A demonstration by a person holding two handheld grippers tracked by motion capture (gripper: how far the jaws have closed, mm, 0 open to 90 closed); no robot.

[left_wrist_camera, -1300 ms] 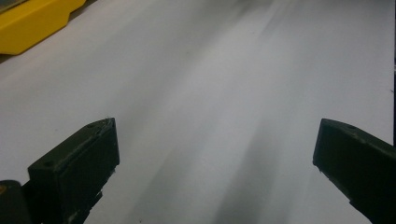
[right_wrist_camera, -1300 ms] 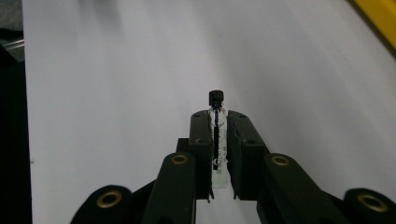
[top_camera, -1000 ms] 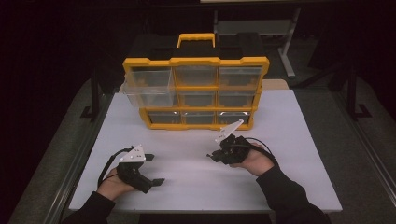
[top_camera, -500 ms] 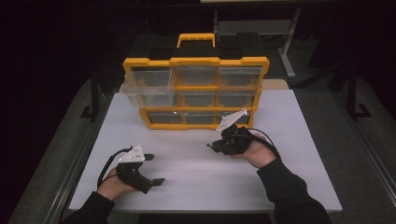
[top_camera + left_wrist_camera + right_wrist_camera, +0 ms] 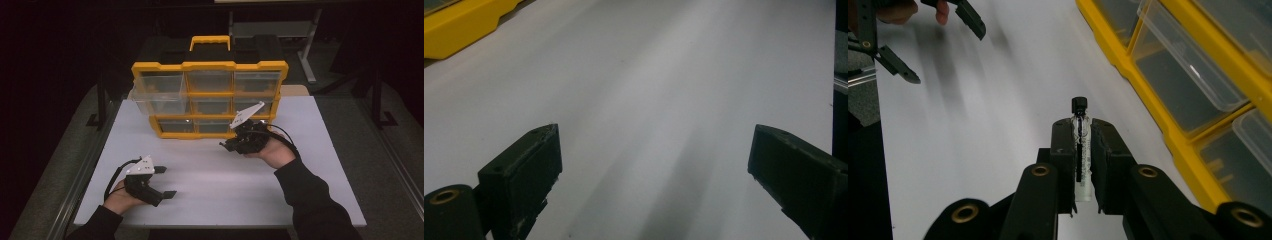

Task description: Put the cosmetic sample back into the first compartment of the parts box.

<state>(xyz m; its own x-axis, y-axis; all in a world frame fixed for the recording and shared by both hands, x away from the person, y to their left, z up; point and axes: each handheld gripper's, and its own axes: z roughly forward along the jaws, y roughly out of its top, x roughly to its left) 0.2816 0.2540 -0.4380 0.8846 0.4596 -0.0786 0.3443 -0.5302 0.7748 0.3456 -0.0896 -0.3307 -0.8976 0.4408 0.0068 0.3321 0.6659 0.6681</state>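
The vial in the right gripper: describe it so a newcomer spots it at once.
Start at the yellow organiser with clear drawers standing on the white table. Just in front of its lower right corner, the right gripper is shut on a small clear glass vial with a black cap, the one loose item here.

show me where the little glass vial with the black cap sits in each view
High view: the vial sits inside the right gripper, right of centre before the yellow organizer; too small to make out.
Left gripper view: not in this picture; the organizer's yellow edge is at top left.
Right gripper view: vial at centre, clamped between the black jaws, cap pointing away.
Shared landmark: the yellow organizer.
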